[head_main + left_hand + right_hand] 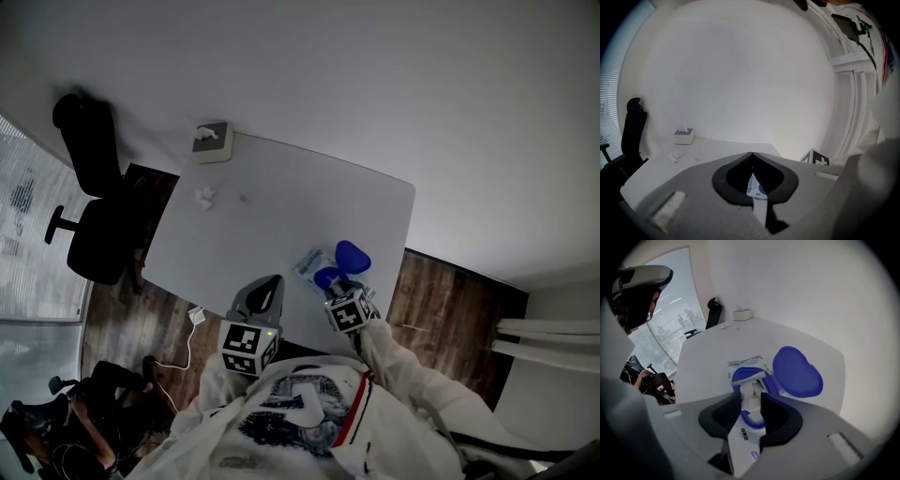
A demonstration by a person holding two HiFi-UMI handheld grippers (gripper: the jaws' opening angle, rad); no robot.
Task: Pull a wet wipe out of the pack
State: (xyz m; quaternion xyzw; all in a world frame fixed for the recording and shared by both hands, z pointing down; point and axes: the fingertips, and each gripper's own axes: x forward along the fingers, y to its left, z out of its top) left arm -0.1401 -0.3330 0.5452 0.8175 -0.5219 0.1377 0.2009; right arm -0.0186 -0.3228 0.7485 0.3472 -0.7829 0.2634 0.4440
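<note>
A white wet wipe pack (307, 262) lies near the front edge of the white table (281, 206), its blue lid (353, 254) flipped open. In the right gripper view the lid (797, 373) stands back from the blue-rimmed opening, and a white wipe (753, 389) sticks up out of it. My right gripper (751, 398) points steeply down over the opening, its pads closed against that wipe. My left gripper (751, 154) is shut, tips touching, with nothing between them. It sits just left of the pack (757, 187), which shows through the gap behind its tips.
A tissue box (211, 142) stands at the table's far corner, with a crumpled tissue (204, 196) near it. A black office chair (94, 206) is at the left. A charger and cable (196, 316) lie on the wood floor. A seated person (56, 422) is at lower left.
</note>
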